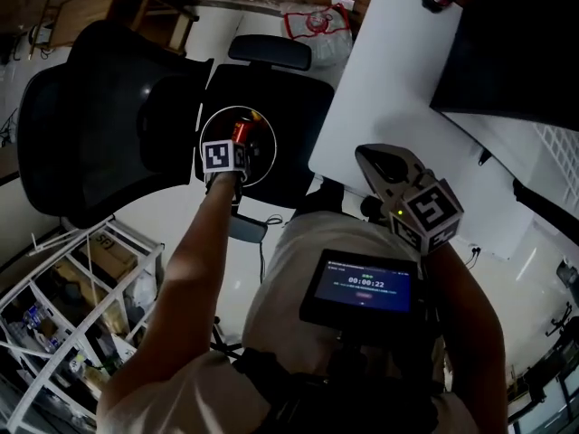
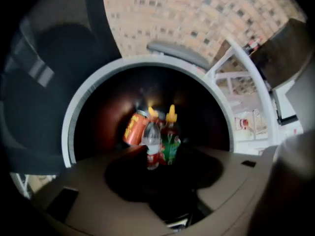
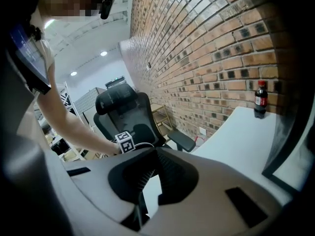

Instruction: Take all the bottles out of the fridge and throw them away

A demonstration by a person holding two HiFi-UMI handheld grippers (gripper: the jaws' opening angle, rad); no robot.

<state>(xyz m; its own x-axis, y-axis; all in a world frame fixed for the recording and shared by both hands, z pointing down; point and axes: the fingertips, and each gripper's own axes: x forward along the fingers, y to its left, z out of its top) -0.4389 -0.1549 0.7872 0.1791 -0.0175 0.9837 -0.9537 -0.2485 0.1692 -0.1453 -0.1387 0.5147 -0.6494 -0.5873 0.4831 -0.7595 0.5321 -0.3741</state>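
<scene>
My left gripper (image 1: 241, 139) hangs over the mouth of a round bin with a white rim (image 1: 215, 116). In the left gripper view its jaws (image 2: 157, 177) stand open with nothing between them. Down in the dark bin (image 2: 93, 90) lie a clear bottle with a red label (image 2: 151, 145), a green bottle with a yellow cap (image 2: 171, 142) and an orange can (image 2: 134, 128). My right gripper (image 1: 366, 155) is held near my chest, shut and empty (image 3: 155, 154). A dark cola bottle (image 3: 260, 99) stands on the white table (image 1: 389, 80). No fridge is in view.
A black office chair (image 1: 109, 125) stands right behind the bin. A white wire rack (image 1: 72, 306) with boxes is at the lower left. A black monitor (image 1: 516, 43) sits on the table at the right. A brick wall (image 3: 211, 43) runs behind the table.
</scene>
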